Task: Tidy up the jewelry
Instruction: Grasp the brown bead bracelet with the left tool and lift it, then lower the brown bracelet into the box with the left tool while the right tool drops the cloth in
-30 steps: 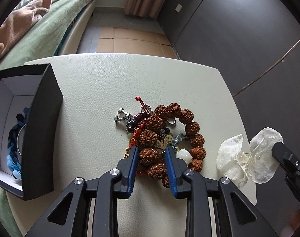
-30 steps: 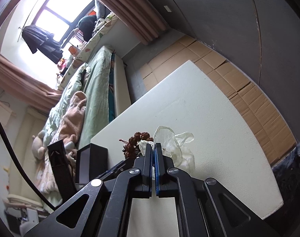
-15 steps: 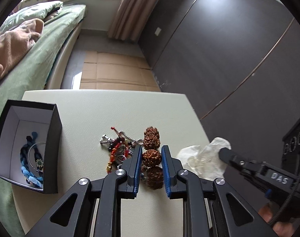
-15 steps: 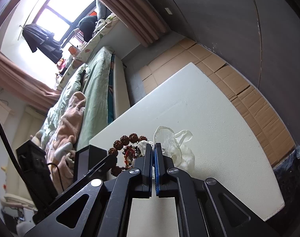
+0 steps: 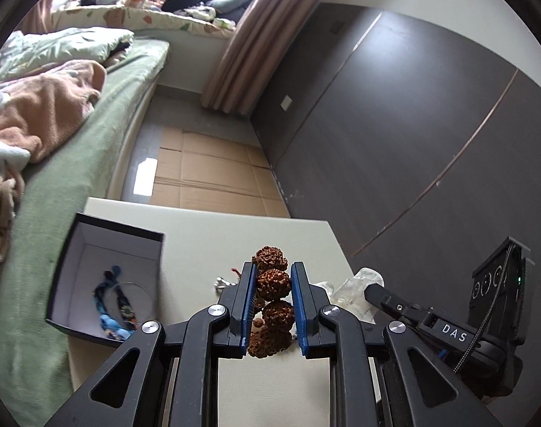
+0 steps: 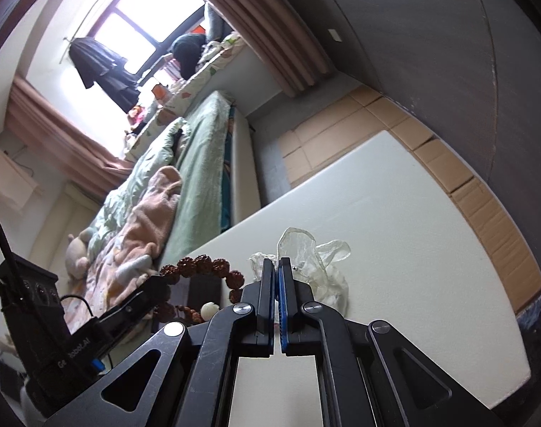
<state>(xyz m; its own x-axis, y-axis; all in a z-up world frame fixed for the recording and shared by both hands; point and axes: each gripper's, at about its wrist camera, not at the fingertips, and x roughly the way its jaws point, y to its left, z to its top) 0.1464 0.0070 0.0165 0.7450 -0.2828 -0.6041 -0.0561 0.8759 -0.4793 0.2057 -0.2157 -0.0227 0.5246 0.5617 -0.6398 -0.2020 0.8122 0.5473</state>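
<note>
Left gripper point(image 5: 272, 293) is clamped on the bead bracelet point(image 5: 273, 284), one knobbly brown bead squeezed between its blue pads, and it holds the string up off the table point(image 5: 199, 227). From the right wrist view the bracelet point(image 6: 202, 265) hangs as an open loop in the air, with a pale charm point(image 6: 209, 309) dangling at its bottom, so its long axis runs roughly up and down below the grip.

What the next move turns on is the black box point(image 5: 88, 220). It stands open near the table's left edge, to the left of the left gripper and a little ahead of it, with a blue braided cord point(image 5: 115, 304) already lying inside. I judge the bracelet has to travel leftward over the box's near wall and be let down loop-first. The left gripper is plainly the nearer one.

Right gripper point(image 6: 278, 267) has its pads pressed together, apparently pinching the crinkled clear plastic bag point(image 6: 316, 267) by the table's right edge, though whether it truly holds any film is hard to tell. A small heap of other jewelry point(image 5: 224, 281) lies on the table just behind the left gripper's fingers.
</note>
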